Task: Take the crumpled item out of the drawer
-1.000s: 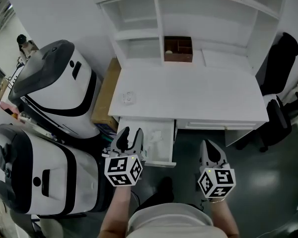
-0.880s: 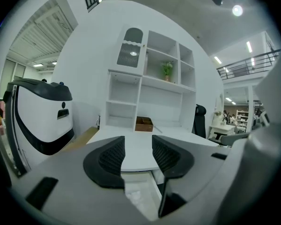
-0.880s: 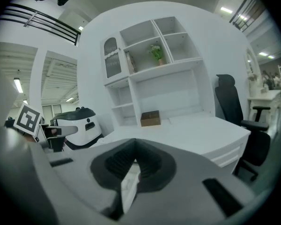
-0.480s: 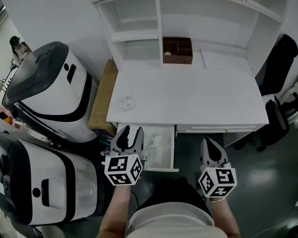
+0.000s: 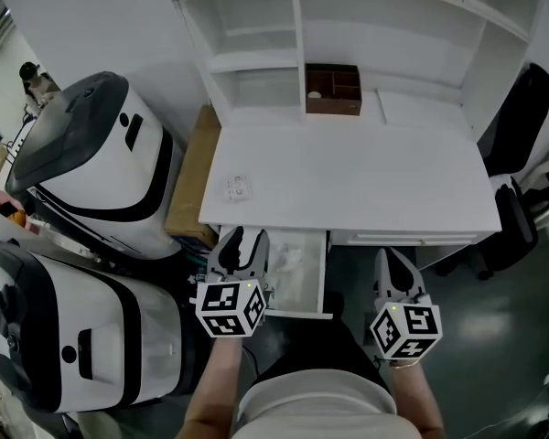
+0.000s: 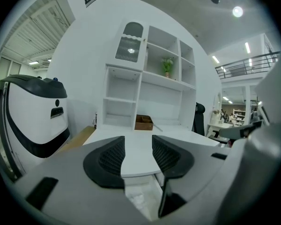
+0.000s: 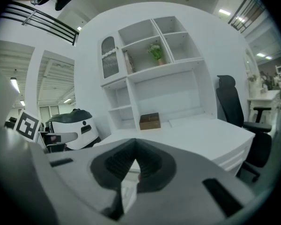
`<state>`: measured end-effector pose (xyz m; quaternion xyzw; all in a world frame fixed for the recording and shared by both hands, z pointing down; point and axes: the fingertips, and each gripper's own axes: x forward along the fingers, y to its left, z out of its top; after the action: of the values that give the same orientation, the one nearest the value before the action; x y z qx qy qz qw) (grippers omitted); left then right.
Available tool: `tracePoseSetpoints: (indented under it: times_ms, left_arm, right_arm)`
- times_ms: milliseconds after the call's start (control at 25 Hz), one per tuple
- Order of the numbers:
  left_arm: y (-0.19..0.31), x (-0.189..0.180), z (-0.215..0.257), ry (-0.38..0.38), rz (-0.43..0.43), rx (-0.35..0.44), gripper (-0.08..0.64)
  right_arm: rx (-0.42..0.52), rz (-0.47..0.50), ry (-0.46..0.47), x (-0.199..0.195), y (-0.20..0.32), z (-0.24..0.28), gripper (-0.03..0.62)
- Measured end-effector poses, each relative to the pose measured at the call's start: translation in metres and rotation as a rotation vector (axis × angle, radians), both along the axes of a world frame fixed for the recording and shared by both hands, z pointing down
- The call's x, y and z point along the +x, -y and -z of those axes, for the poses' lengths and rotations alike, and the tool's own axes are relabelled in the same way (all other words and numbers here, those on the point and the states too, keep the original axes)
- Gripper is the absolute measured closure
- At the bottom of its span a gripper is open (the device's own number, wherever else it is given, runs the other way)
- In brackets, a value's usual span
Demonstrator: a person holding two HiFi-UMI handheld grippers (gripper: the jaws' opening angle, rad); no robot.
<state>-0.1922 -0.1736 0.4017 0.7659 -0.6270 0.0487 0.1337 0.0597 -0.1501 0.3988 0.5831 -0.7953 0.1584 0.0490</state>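
Evidently the left gripper (image 5: pixel 239 248) hovers spread and empty at the open drawer (image 5: pixel 321 277), ready for the crumpled item (image 5: pixel 288 262), while the right gripper (image 5: pixel 395 277) hangs aside, pressed together.

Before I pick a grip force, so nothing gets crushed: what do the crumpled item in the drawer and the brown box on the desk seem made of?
Crumpled item: thin white paper or plastic film, by its creases; too small to tell which. Brown box: matte wood or stiff board, with straight dividers inside.

Bright, even overhead light; both gripper views fisheye-warped, dark and soft at edges
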Motion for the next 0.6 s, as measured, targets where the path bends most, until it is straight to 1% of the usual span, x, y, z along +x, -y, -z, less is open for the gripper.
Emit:
tracePoseSetpoints:
  times_ms: [320,600]
  left_arm:
    - [0.014,-0.003,-0.008,0.013,0.004,-0.022,0.397]
    - [0.025,0.0,-0.027,0.002,-0.01,-0.07,0.397]
  right_arm:
    - [0.0,0.007,0.015,-0.003,0.02,-0.002,0.591]
    - [-0.007,0.001,0.021,-0.002,0.034,-0.003,0.591]
